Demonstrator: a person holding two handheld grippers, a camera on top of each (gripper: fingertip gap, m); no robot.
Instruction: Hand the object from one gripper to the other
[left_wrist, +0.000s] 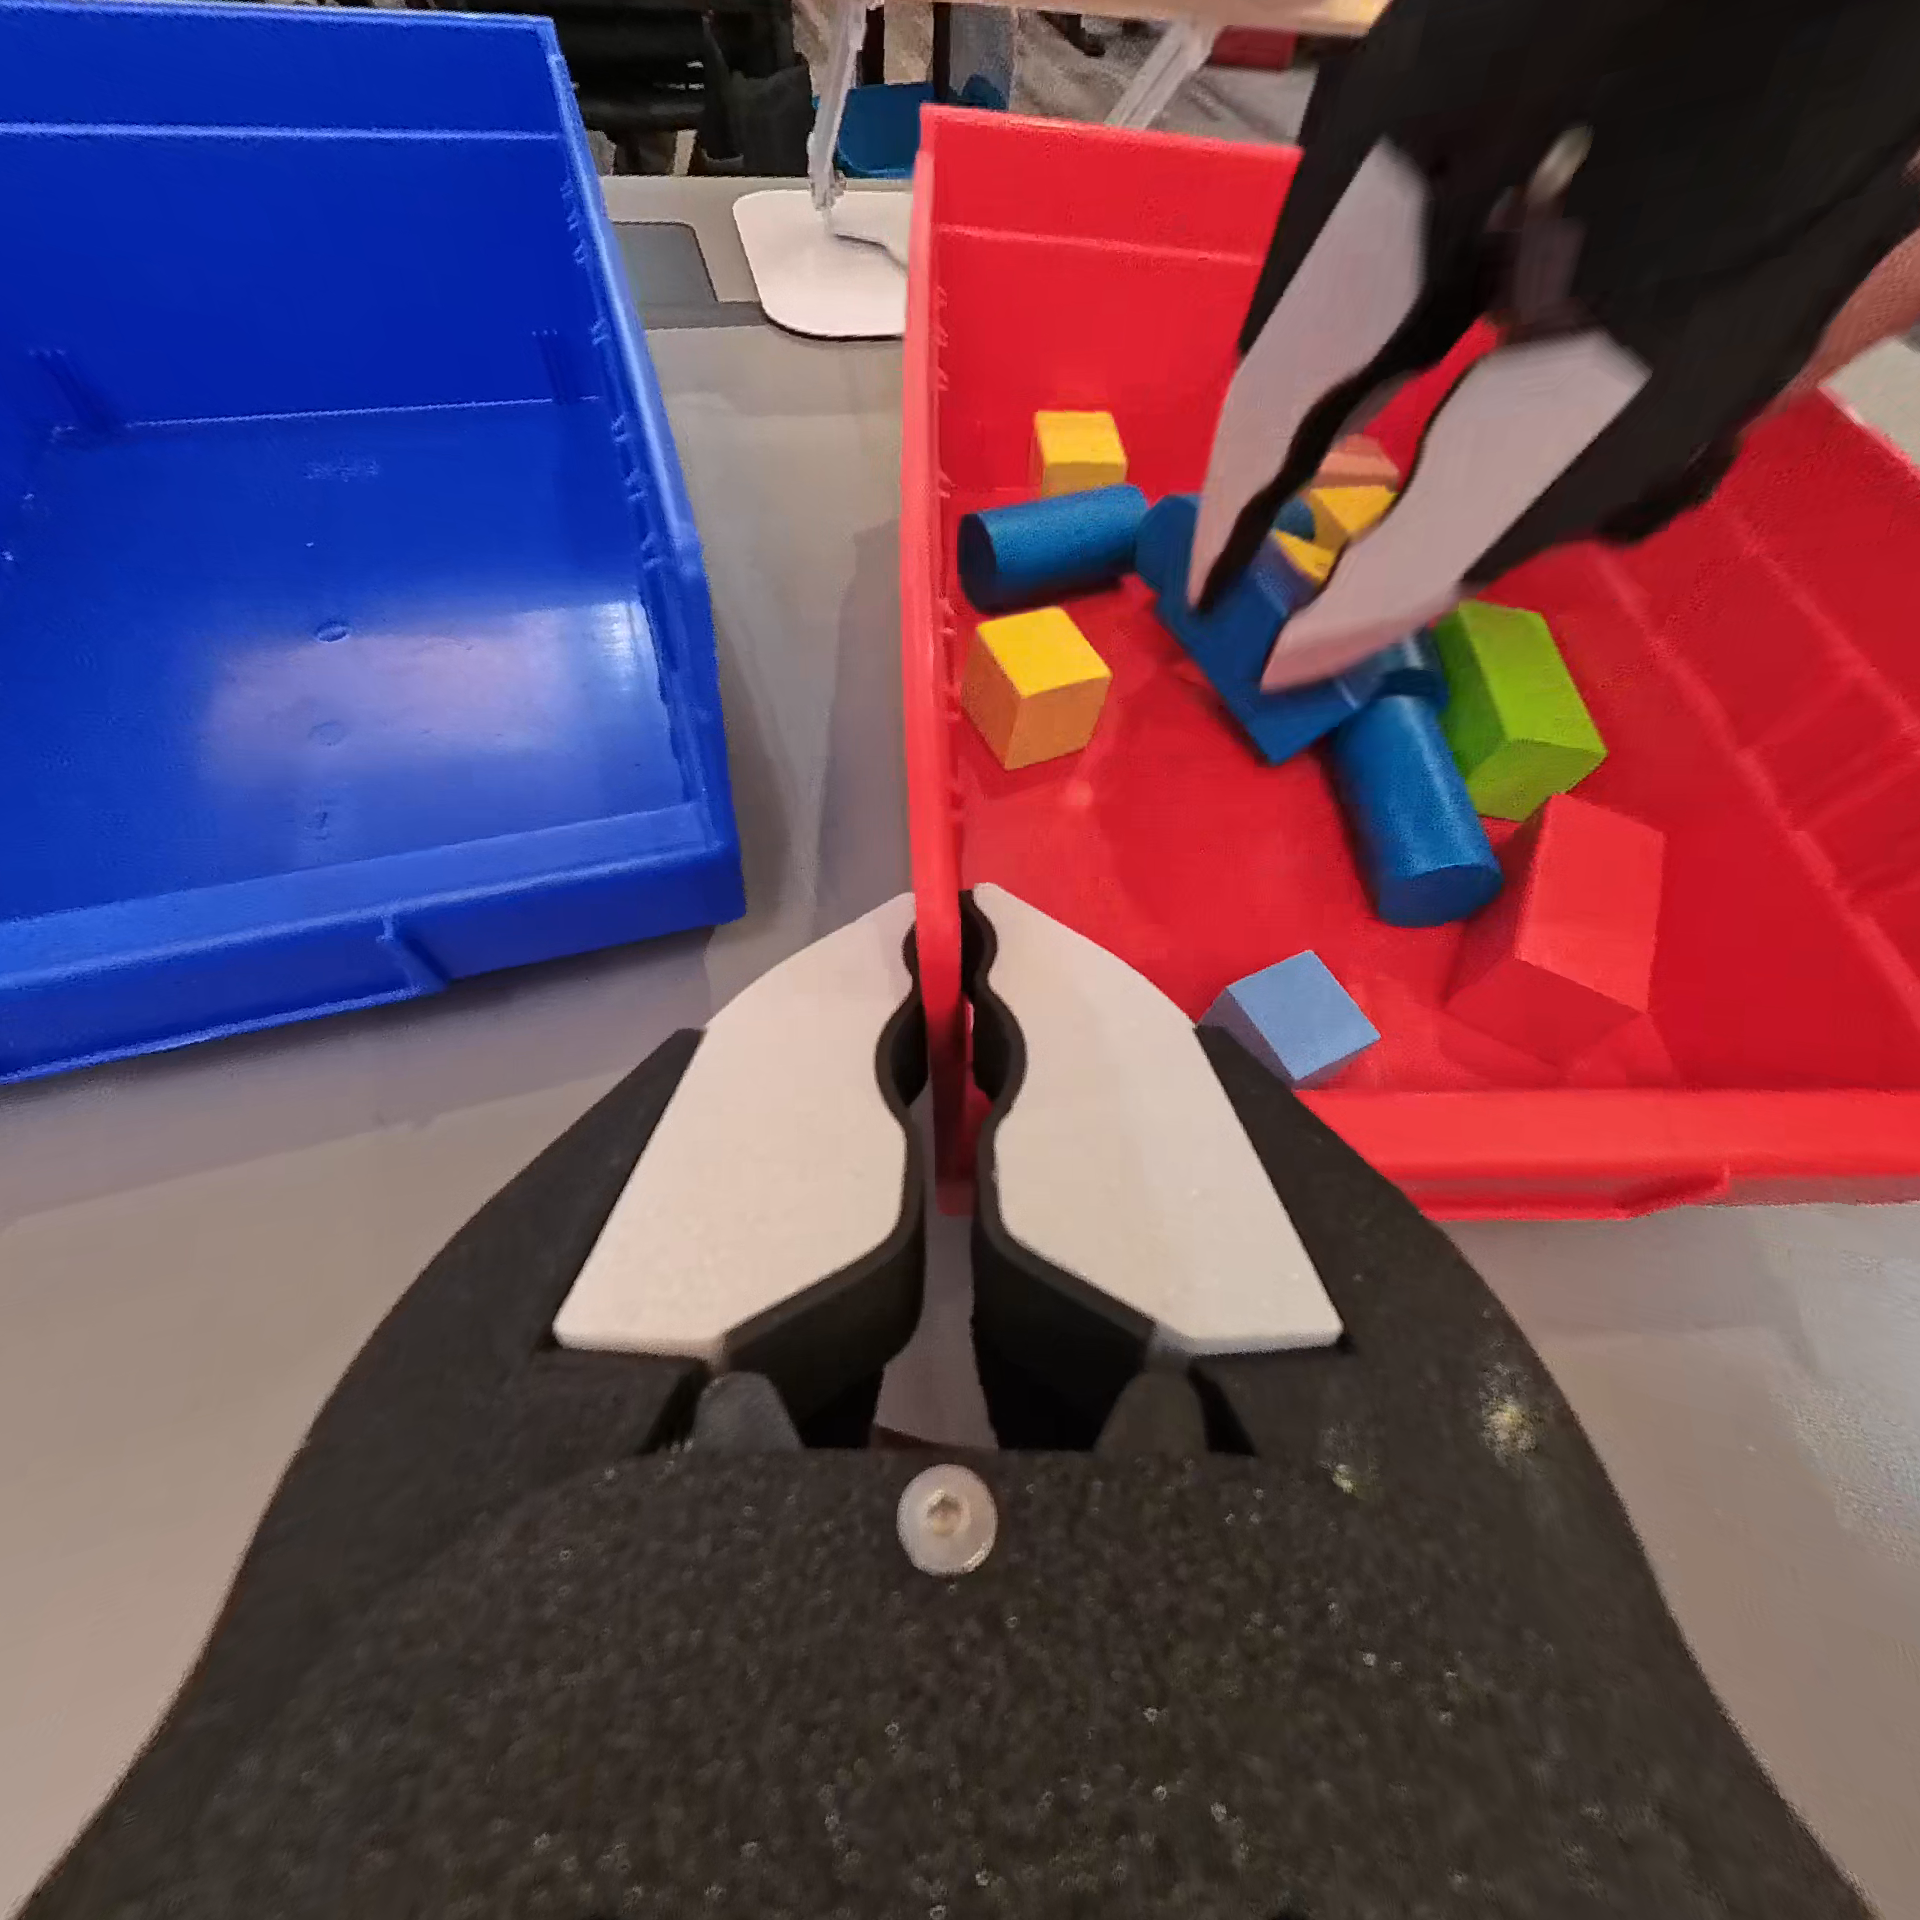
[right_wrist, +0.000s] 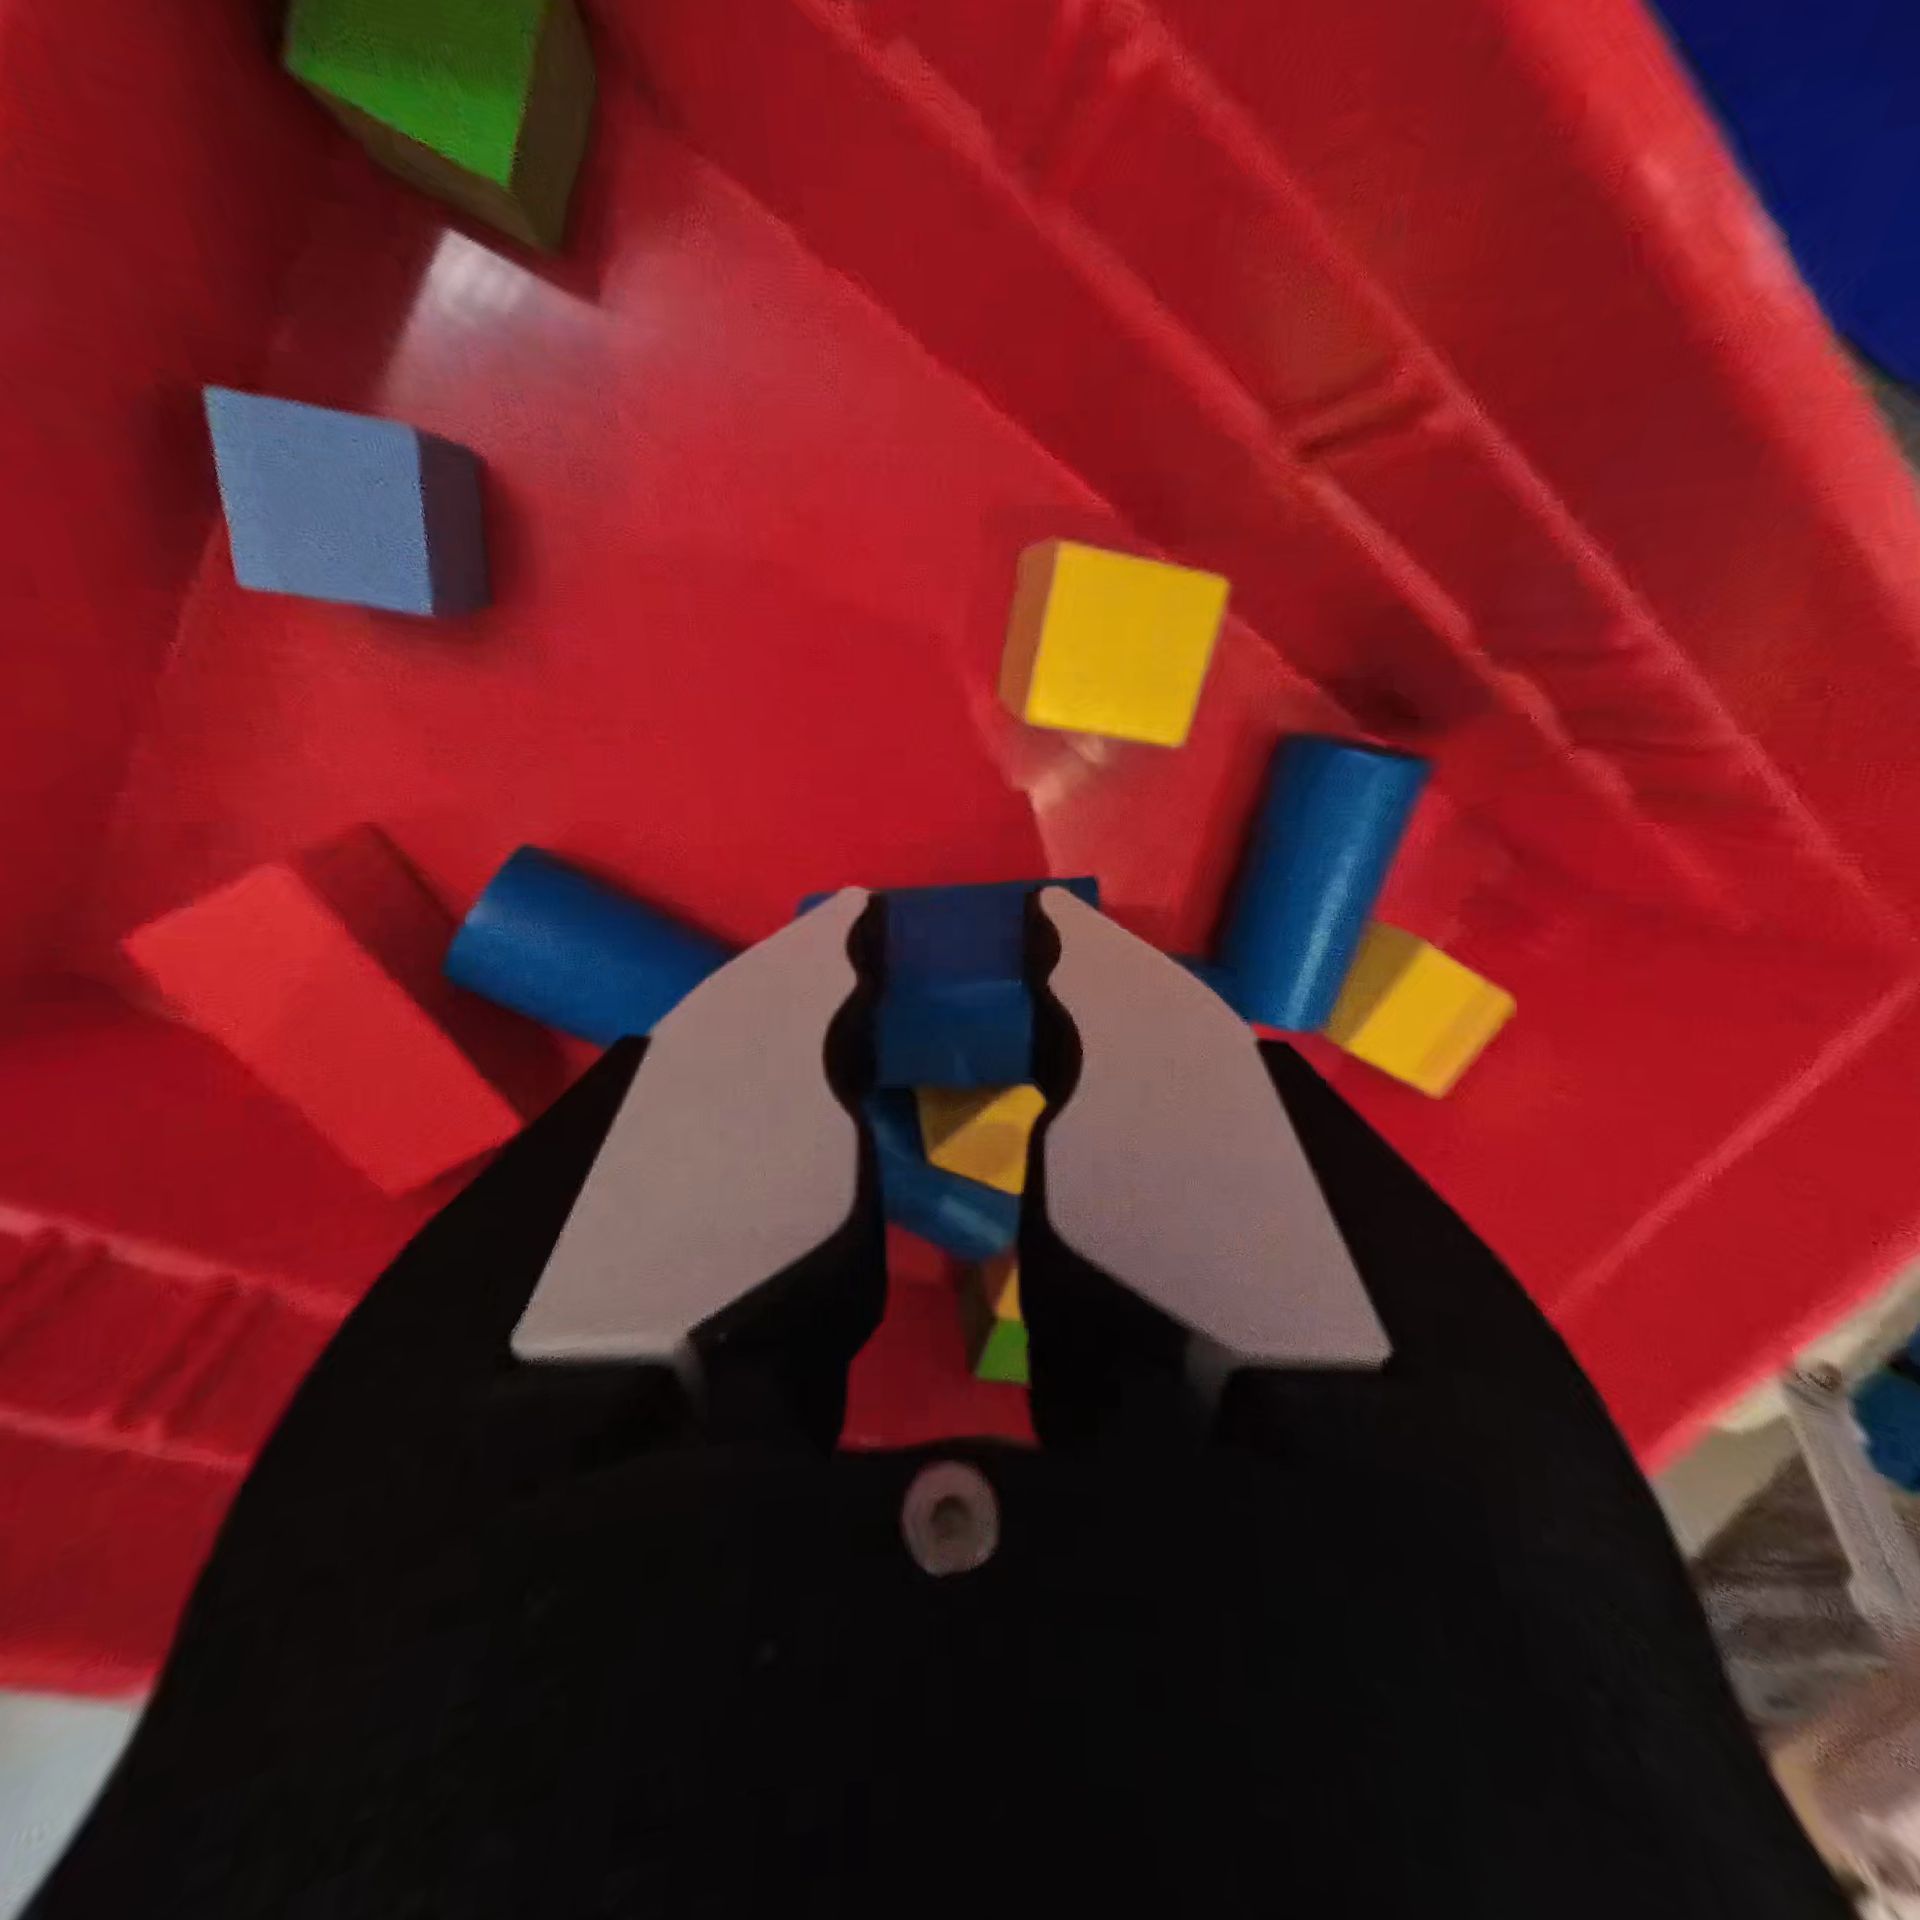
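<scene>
A dark blue block (right_wrist: 951, 987) lies in the pile inside the red bin (left_wrist: 1621, 1143). My right gripper (right_wrist: 954, 914) reaches down into the bin, and its pads are shut on both sides of this block. In the left wrist view the right gripper (left_wrist: 1242, 634) comes in from the upper right onto the same block (left_wrist: 1283, 717). My left gripper (left_wrist: 943, 914) is at the bin's near left corner, shut on the upright red wall, which stands between its jaws.
An empty blue bin (left_wrist: 364, 935) stands to the left of the red one. Loose in the red bin are a yellow cube (left_wrist: 1034, 686), blue cylinders (left_wrist: 1413, 821), a green block (left_wrist: 1512, 707), a red block (left_wrist: 1579, 914) and a light blue cube (left_wrist: 1294, 1013). A white stand base (left_wrist: 821, 260) sits behind.
</scene>
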